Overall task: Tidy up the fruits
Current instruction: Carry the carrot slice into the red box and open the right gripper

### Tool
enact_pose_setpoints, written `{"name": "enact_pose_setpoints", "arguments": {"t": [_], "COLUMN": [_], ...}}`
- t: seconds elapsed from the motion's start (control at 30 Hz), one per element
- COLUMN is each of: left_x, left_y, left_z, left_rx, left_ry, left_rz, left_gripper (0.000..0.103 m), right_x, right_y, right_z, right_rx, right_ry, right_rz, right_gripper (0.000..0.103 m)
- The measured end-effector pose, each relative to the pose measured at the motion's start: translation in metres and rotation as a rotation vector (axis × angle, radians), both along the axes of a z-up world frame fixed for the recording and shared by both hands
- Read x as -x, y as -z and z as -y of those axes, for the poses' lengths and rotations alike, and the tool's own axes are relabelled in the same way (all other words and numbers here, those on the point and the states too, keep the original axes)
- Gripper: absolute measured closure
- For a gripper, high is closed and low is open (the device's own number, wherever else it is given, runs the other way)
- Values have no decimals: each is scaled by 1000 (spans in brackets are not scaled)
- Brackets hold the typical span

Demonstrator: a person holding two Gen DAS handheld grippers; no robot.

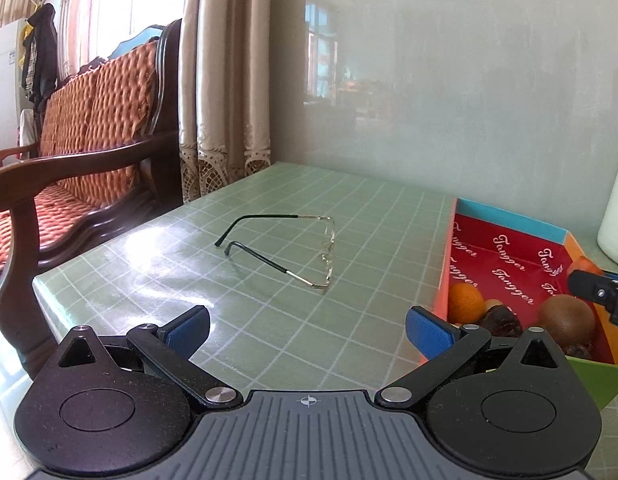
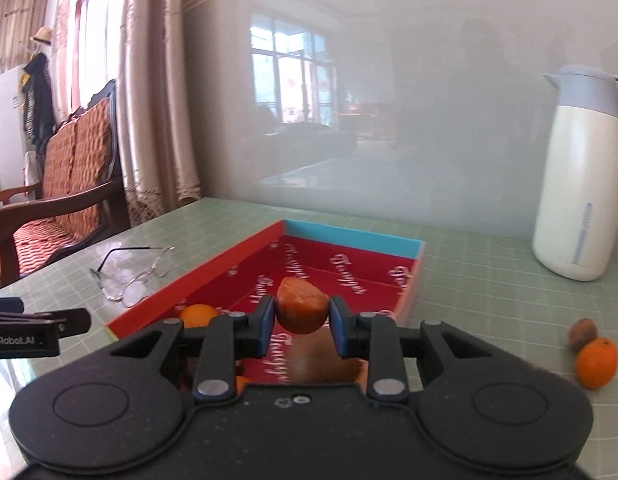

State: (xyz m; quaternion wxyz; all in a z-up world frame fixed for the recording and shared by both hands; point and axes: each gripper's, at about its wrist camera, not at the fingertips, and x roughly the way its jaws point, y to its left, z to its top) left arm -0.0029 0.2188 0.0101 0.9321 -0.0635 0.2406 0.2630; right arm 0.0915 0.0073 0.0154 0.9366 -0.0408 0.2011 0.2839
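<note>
A red cardboard box with an orange rim lies on the green grid table. My right gripper is shut on an orange-brown fruit and holds it above the box. Inside the box lie an orange, a kiwi and dark dried fruits; the orange also shows in the right wrist view. An orange and a brown nut-like fruit lie on the table right of the box. My left gripper is open and empty, left of the box.
Thin-framed glasses lie on the table left of the box. A white thermos jug stands at the back right against the wall. A wooden sofa with orange cushions stands beyond the table's left edge.
</note>
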Motion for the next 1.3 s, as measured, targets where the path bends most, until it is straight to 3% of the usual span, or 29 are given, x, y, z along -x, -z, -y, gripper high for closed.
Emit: {"name": "enact_pose_setpoints", "arguments": {"t": [0.47,0.57,0.9,1.3], "left_x": [7,6,0,-12], "left_y": [1,0,-1,-7], "left_z": [-11,-10,-2,28], "left_rx": [13,10,7,9], "left_ry": [-18,-13,1,57], "left_rz": [0,-1,-2,22], "left_gripper": [0,0,0,0], "right_x": [5,6,0,-6], "right_y": [7,7,5,-7], "right_z": [-16,-14,-2,72], "right_rx": [24,20,-2,17], "right_ry": [-31,-21,19,147], "right_rz": [-1,7,0,24], "right_gripper": [75,67,67,65]}}
